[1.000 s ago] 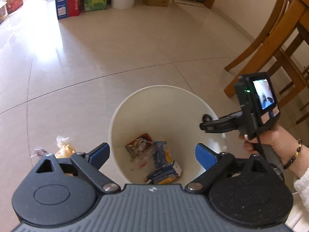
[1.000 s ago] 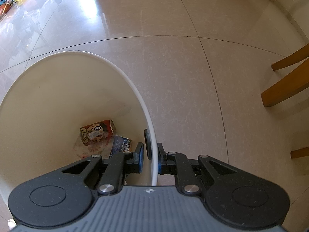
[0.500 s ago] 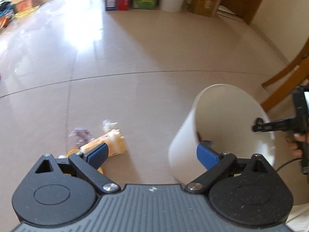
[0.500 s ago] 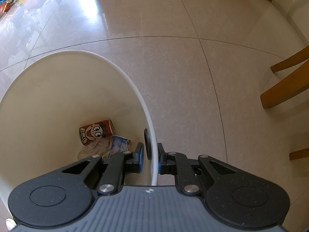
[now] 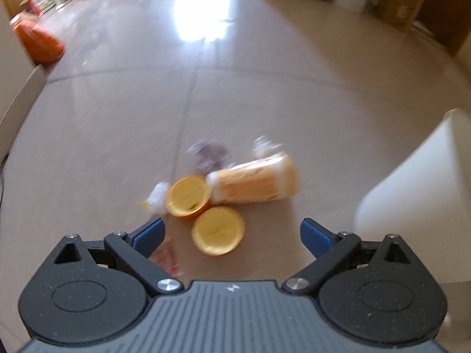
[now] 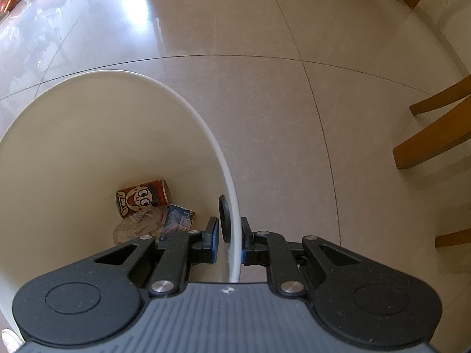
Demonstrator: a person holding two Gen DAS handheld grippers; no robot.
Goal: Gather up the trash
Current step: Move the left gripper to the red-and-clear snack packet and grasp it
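Item: two orange peel halves point(image 5: 217, 231), light, soft, slick; pinch at a rim. They lie on the floor just ahead of the left gripper point(image 5: 232, 232), fingers released. Right gripper point(image 6: 229, 242) fingers clenched on the white bin point(image 6: 226, 158) rim.

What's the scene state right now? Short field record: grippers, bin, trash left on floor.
left gripper: open, empty, above floor trash
right gripper: shut on bin wall
bin: white, upright on tiled floor
in bin: red cartoon can, clear wrapper, blue packet
on floor: two orange peel halves, yellow packaged snack, crumpled wrappers
image note: left view motion-blurred
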